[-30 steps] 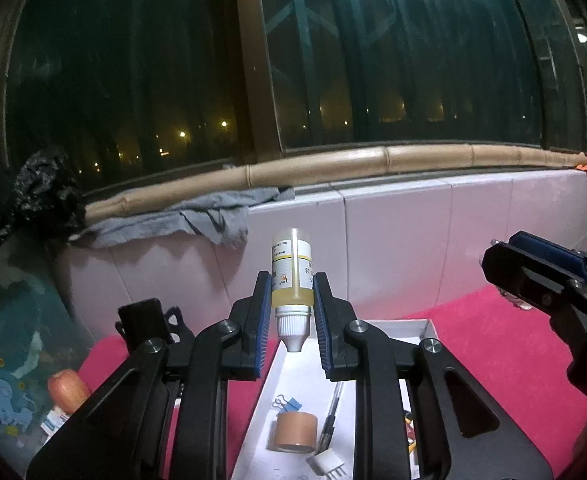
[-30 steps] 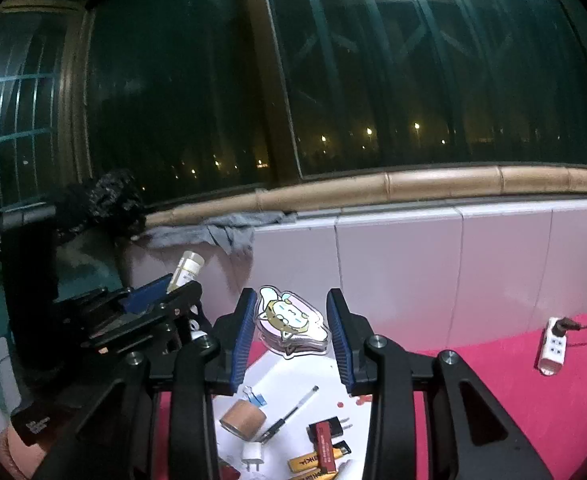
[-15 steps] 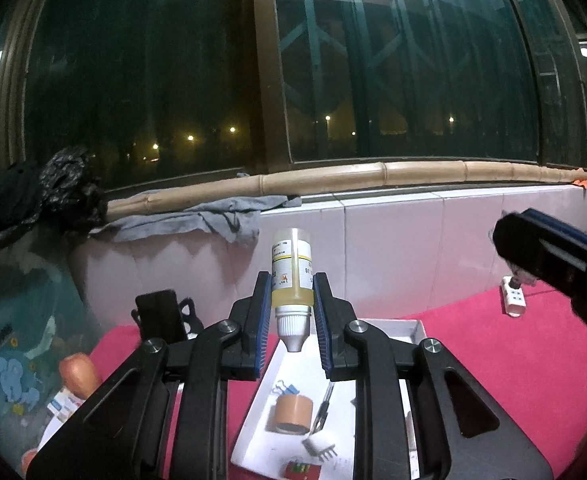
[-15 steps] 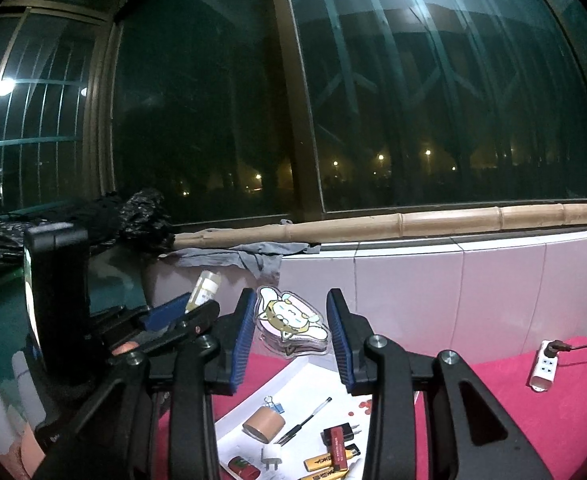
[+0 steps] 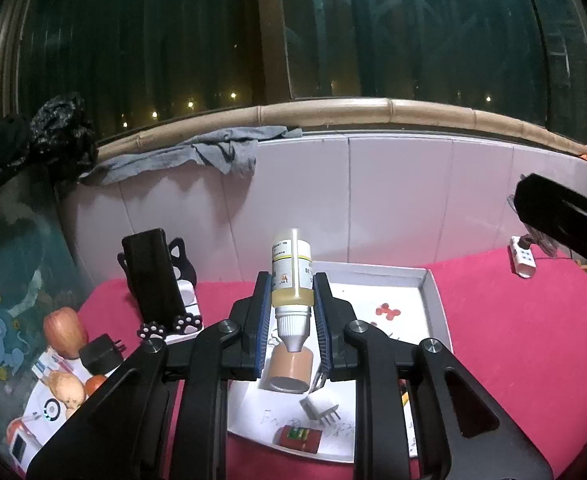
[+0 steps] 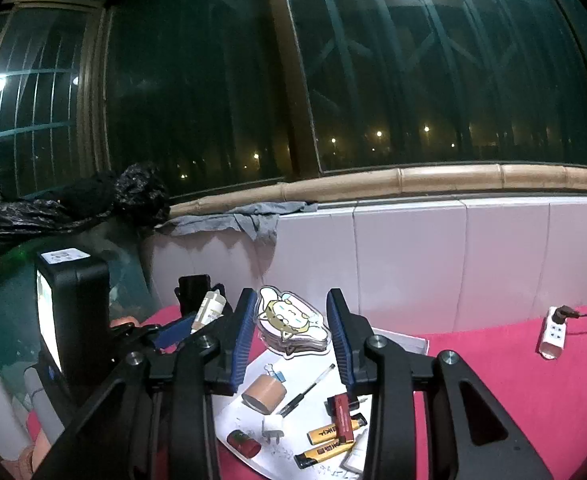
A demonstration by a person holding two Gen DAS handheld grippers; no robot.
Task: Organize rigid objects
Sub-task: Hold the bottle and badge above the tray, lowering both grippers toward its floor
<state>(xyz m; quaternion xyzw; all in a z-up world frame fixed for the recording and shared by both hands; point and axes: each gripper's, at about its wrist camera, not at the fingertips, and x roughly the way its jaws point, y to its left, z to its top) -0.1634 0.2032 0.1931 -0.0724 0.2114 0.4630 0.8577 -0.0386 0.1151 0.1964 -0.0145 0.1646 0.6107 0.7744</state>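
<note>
My left gripper (image 5: 291,322) is shut on a small dropper bottle (image 5: 291,280) of yellowish liquid, its white cap pointing toward me, held above the white tray (image 5: 433,292). The bottle also shows in the right wrist view (image 6: 209,310). My right gripper (image 6: 291,330) is shut on a clear acrylic cartoon charm (image 6: 291,322), held above the tray (image 6: 403,342). In the tray lie a tan tape roll (image 6: 263,394), a pen (image 6: 309,388), a white plug (image 6: 273,434), a red can-shaped item (image 6: 243,442), yellow lighters (image 6: 331,436) and a red lighter (image 6: 343,416).
The tray sits on a pink cloth (image 5: 513,340) before a white tiled wall (image 5: 393,200). A black phone on a cat-paw stand (image 5: 153,276) and an apple (image 5: 63,330) are left of the tray. A white power strip (image 6: 551,334) lies at right.
Both grippers have tilted downward toward the table, so the tray and objects sit higher and show more fully. Each keeps its hold on its object.
</note>
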